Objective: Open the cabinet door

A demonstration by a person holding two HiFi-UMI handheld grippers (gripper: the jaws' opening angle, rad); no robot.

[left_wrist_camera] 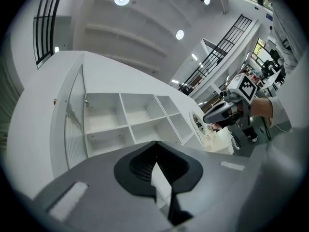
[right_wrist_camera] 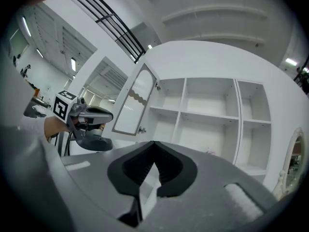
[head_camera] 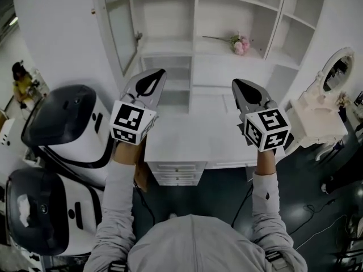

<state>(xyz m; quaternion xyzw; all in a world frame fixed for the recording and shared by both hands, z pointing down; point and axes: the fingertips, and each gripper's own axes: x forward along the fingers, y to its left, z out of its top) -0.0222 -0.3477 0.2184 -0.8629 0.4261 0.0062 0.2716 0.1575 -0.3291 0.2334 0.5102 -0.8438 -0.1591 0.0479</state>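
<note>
Both my tools are pinched fully closed on nothing: the cabinet door [head_camera: 121,30] stands swung open at the shelving's [head_camera: 227,16] left edge, my left tool [head_camera: 160,73] below it over the white table [head_camera: 187,137], my right tool [head_camera: 236,84] alongside, well apart.

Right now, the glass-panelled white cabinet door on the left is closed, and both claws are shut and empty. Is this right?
No. The glass-panelled white cabinet door stands open, as the right gripper view shows. The left claw and right claw are indeed shut and empty.
</note>
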